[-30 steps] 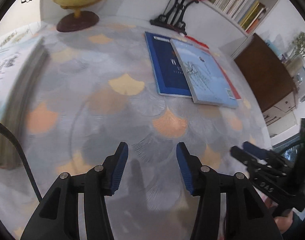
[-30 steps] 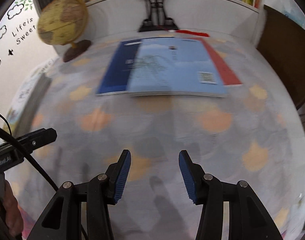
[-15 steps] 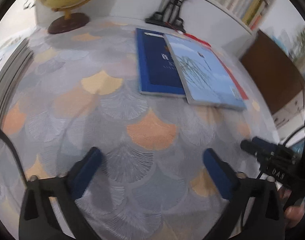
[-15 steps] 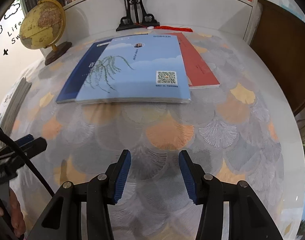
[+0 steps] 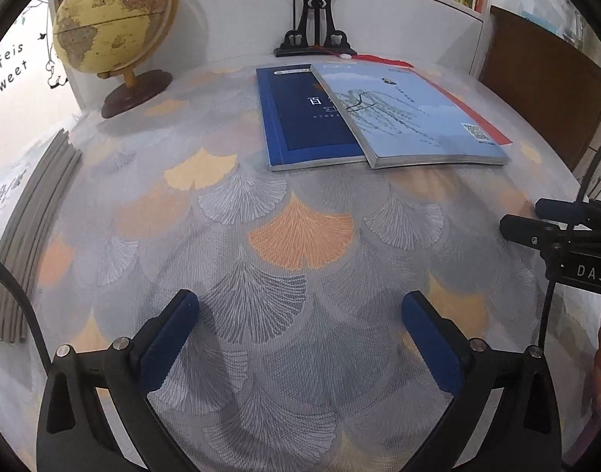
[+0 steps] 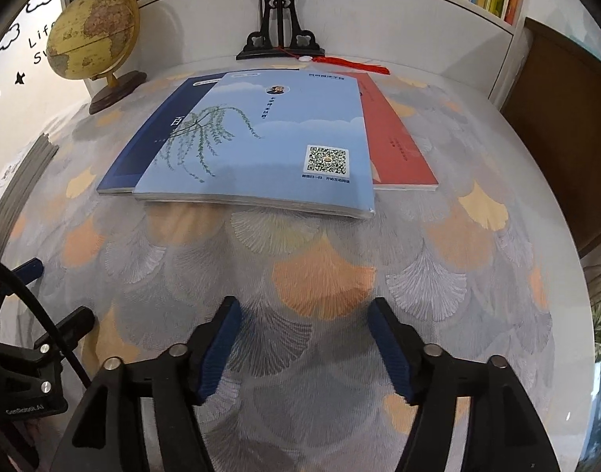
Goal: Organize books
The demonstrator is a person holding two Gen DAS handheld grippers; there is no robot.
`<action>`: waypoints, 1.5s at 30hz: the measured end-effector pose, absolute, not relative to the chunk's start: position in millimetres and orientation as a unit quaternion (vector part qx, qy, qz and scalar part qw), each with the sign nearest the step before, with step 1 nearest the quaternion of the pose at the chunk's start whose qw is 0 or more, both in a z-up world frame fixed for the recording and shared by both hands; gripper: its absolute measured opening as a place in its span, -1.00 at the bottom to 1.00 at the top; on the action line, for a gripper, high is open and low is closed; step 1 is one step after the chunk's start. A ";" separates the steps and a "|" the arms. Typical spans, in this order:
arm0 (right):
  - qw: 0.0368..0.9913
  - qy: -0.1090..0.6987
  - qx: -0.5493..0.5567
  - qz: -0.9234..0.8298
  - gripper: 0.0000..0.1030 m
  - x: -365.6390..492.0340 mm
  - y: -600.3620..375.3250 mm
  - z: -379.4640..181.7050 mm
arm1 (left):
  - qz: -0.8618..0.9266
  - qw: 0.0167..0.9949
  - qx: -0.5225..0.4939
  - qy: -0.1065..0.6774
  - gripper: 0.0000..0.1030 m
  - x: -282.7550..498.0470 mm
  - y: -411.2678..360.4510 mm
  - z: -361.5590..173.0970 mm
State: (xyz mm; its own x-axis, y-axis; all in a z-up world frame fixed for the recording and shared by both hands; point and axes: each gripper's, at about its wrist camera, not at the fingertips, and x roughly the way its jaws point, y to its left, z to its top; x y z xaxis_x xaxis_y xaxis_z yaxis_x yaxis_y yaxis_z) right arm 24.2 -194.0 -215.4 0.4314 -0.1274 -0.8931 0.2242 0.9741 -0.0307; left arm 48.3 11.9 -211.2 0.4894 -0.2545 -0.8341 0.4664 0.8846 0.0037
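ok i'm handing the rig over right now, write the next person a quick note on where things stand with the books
Left gripper: open, empty, above the tablecloth; its jaws have just been opening.
Right gripper: open, empty; its jaws have just been opening too.
Books: three lie flat, overlapping, near the black stand. Light blue willow book on top, dark blue book under its left side, red book under its right.
Done: nothing gripped yet.
Left: square up or shelve all three books.

Light-blue book [image 6: 276,137], navy book [image 5: 304,118], red book [image 6: 394,145].
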 end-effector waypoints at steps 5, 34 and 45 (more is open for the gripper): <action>0.848 0.515 0.056 -0.111 0.67 23.8 -199.8 -219.3 | -0.211 0.855 0.116 0.459 1.00 48.9 11.3 -212.1; 0.855 0.501 0.060 -0.119 1.00 20.8 -202.8 -226.9 | -0.211 0.855 0.116 0.459 1.00 49.0 11.1 -212.4; 0.855 0.501 0.062 -0.119 1.00 19.8 -202.2 -226.0 | -0.211 0.856 0.115 0.459 1.00 49.3 12.3 -211.9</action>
